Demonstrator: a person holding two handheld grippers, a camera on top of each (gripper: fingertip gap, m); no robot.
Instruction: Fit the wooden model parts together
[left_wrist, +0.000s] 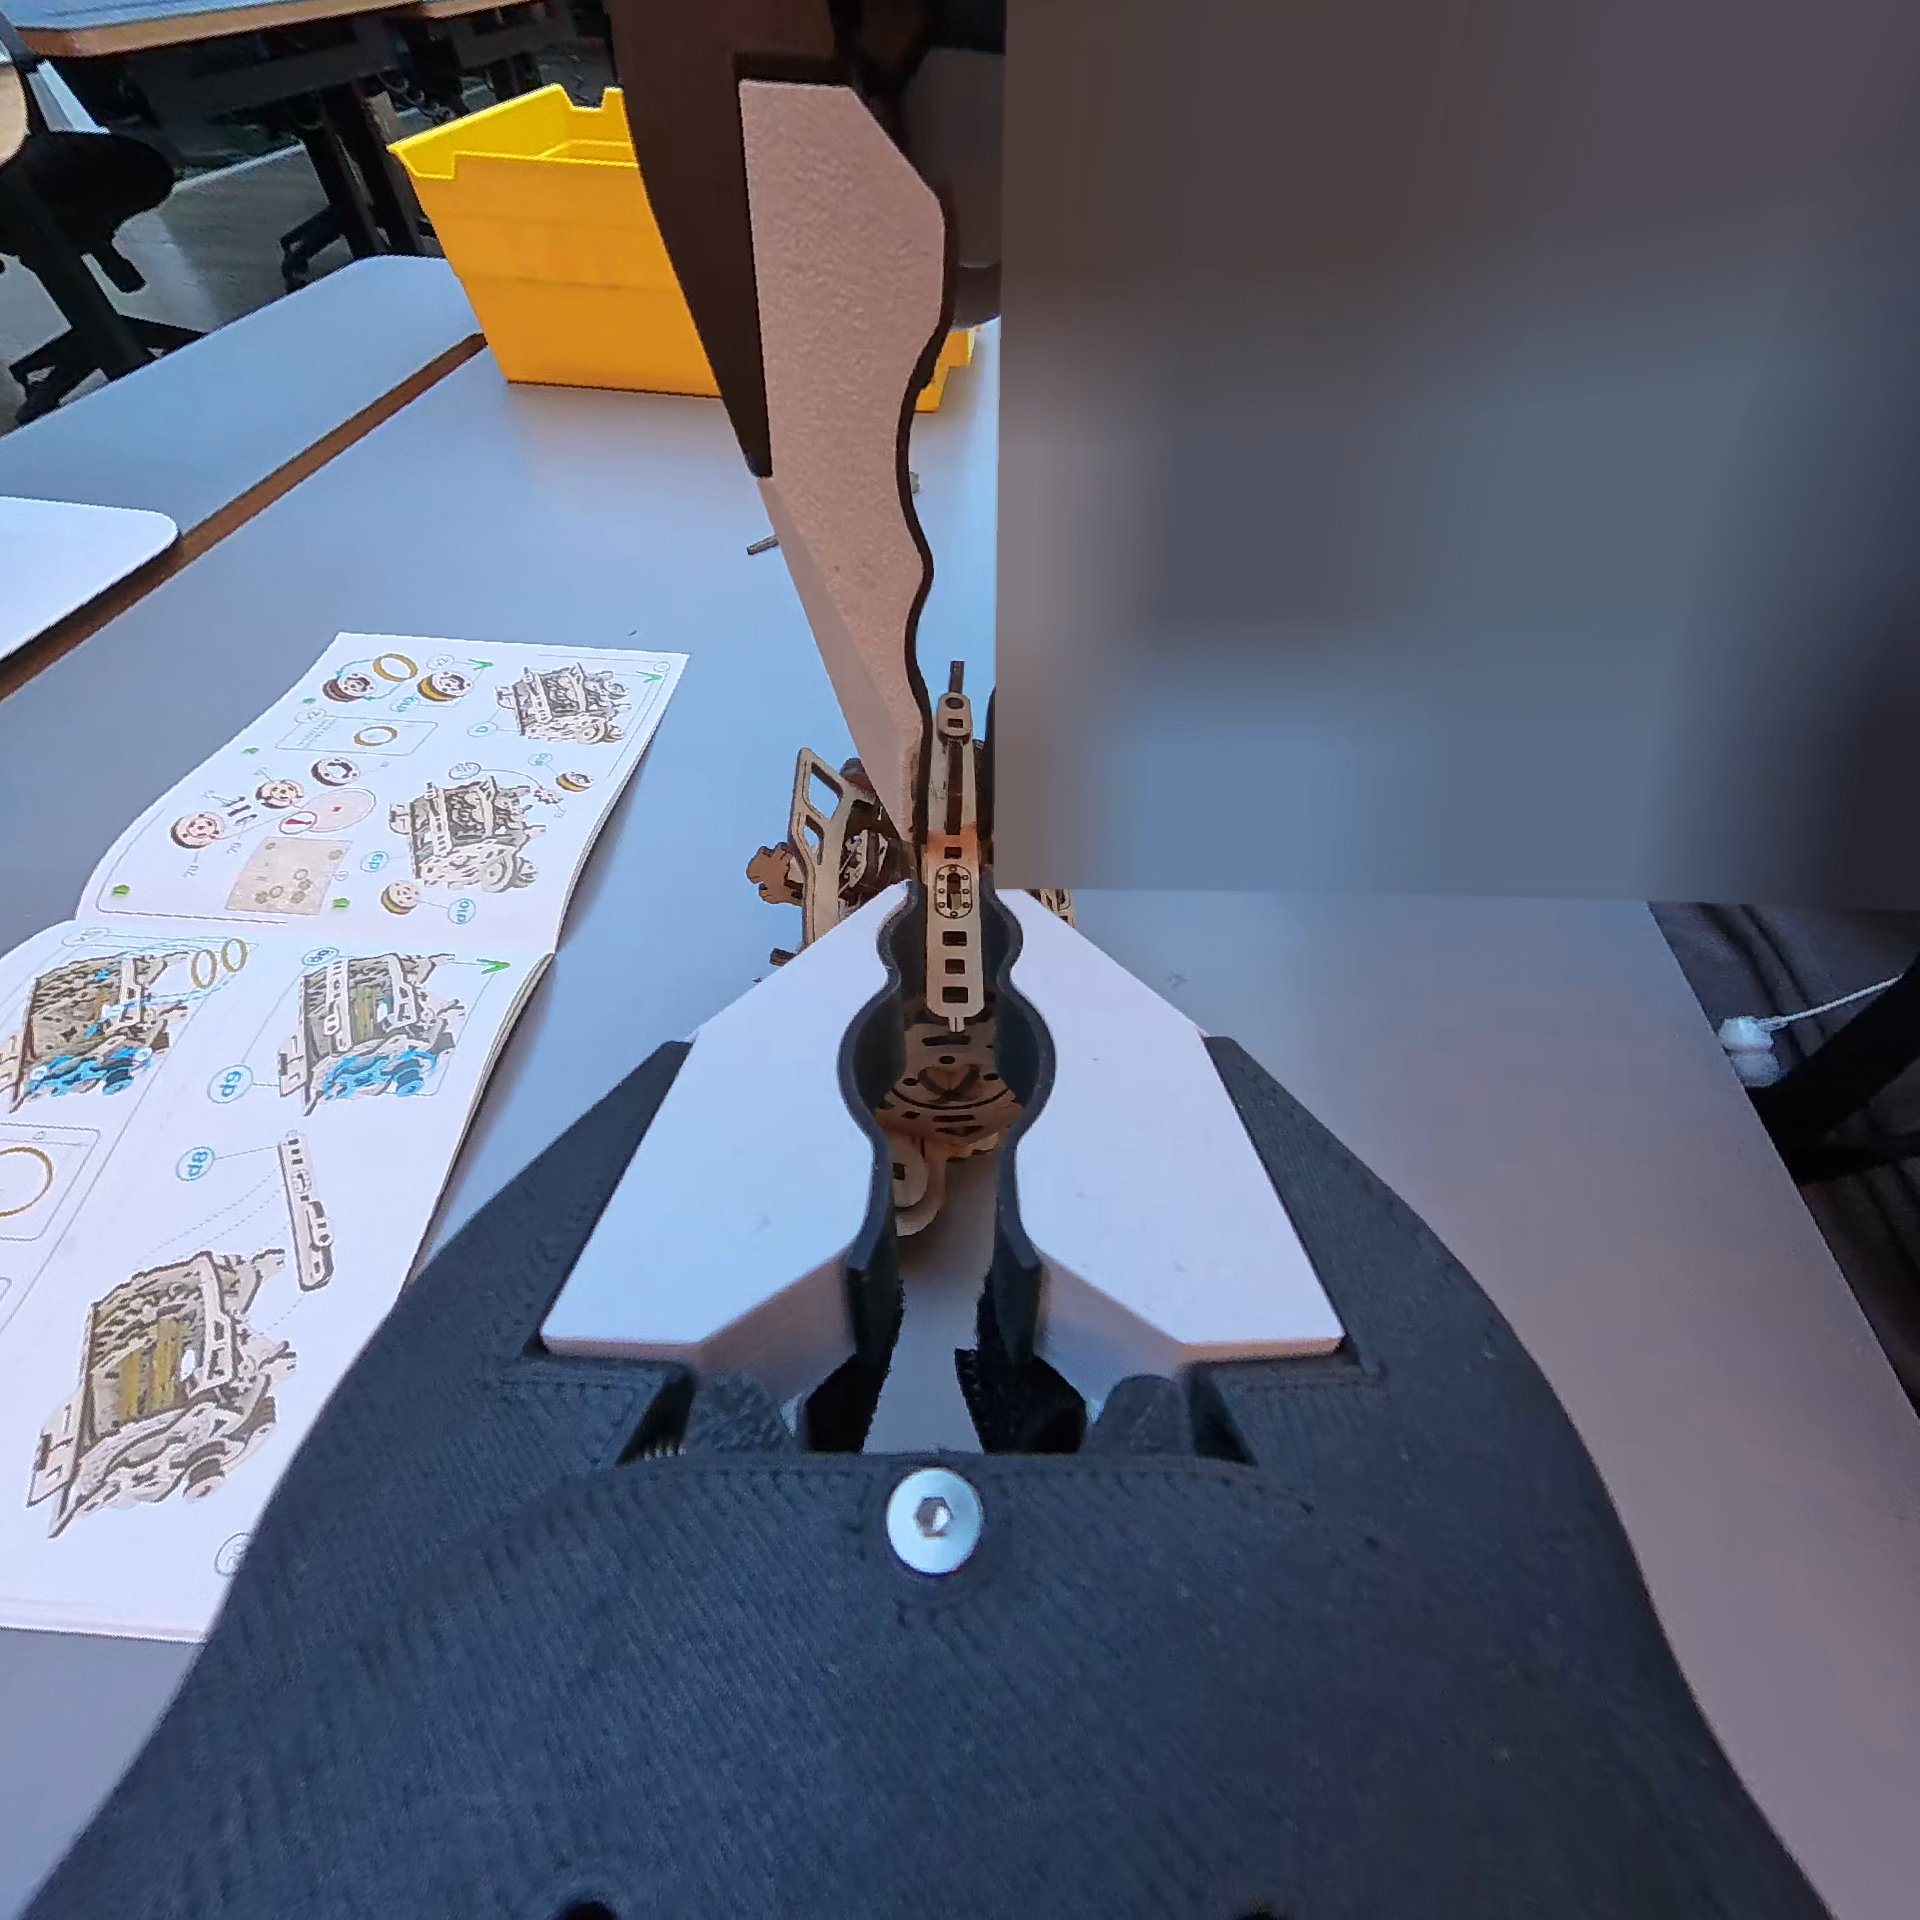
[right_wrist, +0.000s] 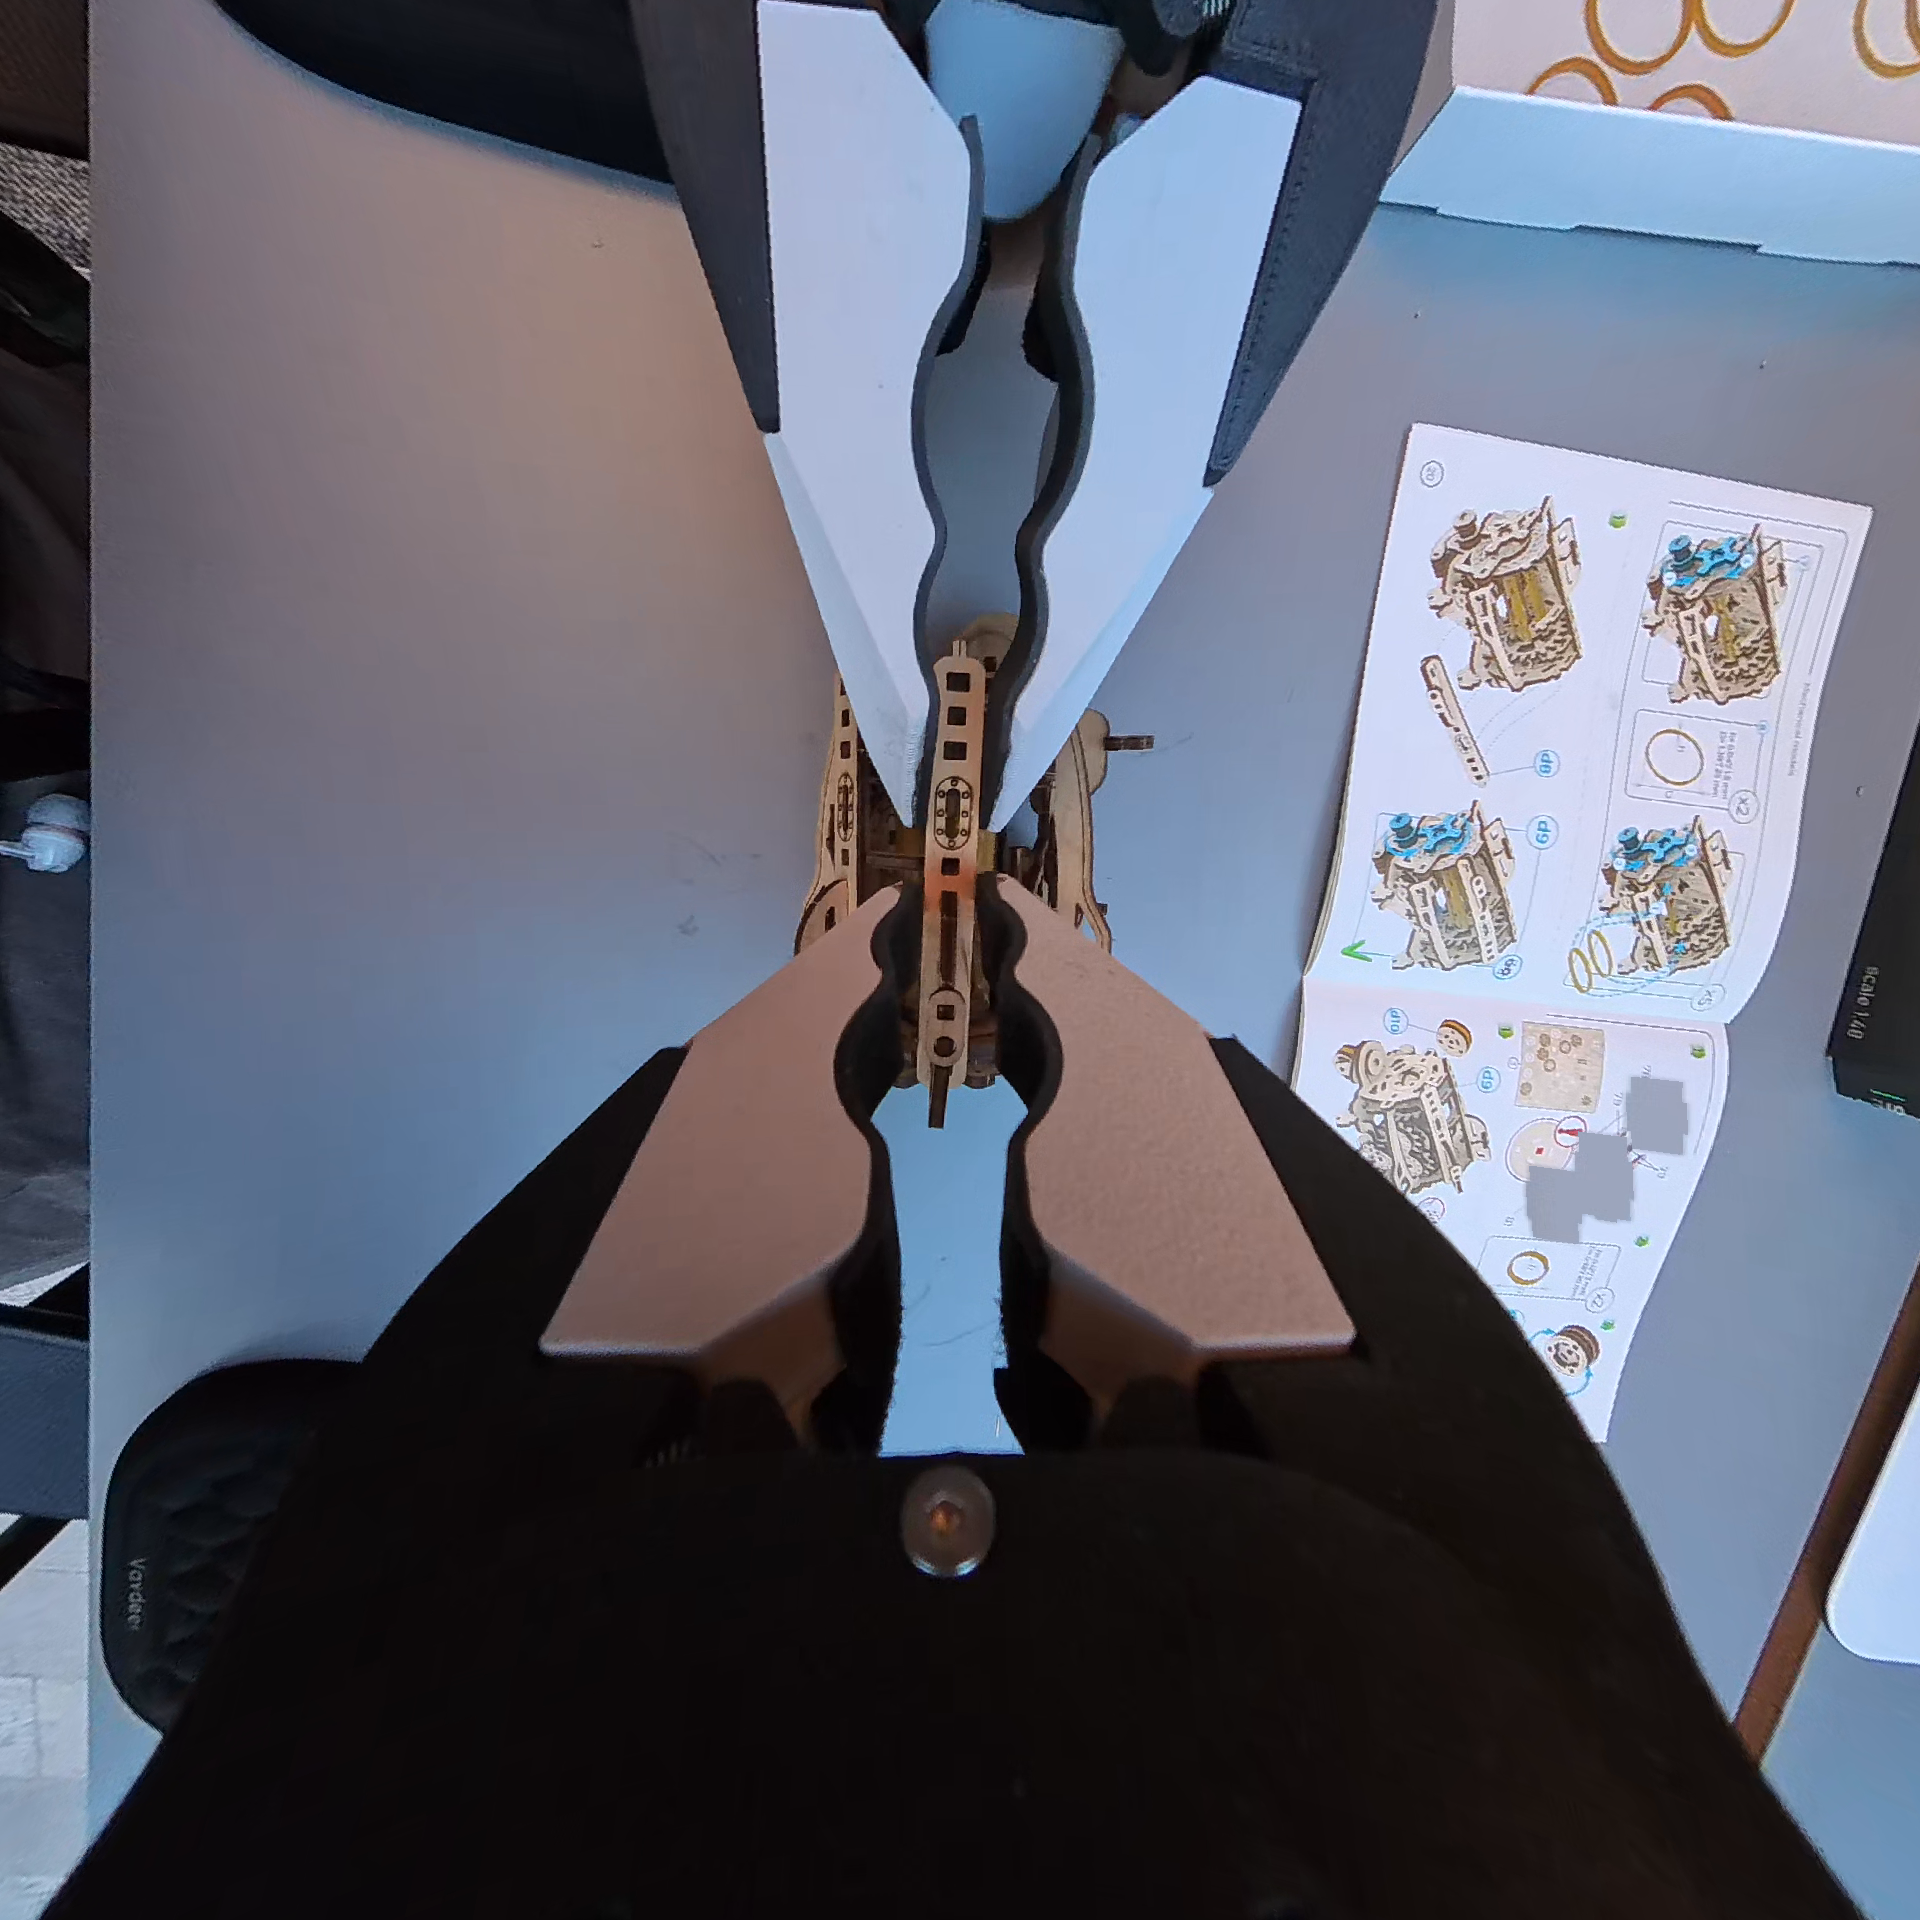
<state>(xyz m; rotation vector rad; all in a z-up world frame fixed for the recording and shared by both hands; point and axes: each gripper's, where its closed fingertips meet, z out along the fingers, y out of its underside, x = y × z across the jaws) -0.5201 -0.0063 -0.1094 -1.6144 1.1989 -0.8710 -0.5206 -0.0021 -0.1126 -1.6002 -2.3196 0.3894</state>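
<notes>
Two grippers met tip to tip over the grey table (right_wrist: 416, 623), and both pinched the same thin wooden strip (right_wrist: 954, 831), a flat slotted bar held just above the half-built wooden model (right_wrist: 1070, 873) standing on the table. The right gripper (right_wrist: 951, 904) was clenched on the strip's nearer half; the left gripper (right_wrist: 951, 800), reaching in from the far side in the right wrist view, was clenched on its farther half near the oval cut-out.

The strip looked light and stiff along its length, yet probably brittle: laser-cut plywood with many slots would likely snap if twisted or levered. It seemed best held flat on its broad faces, close to the joint being pressed, as both grippers did. The model beneath looked equally delicate and easy to tip.

The left wrist view showed the left gripper (left_wrist: 951, 914) closed around the strip (left_wrist: 954, 935), with the right gripper (left_wrist: 920, 748) coming down from above, plus a round wooden part lower between the fingers and a yellow bin (left_wrist: 561, 239) beyond. Only the right wrist view showed the strip's full length and a dark box (right_wrist: 1881, 935) at the table edge. The instruction booklet (left_wrist: 343, 831) lay open in both.
</notes>
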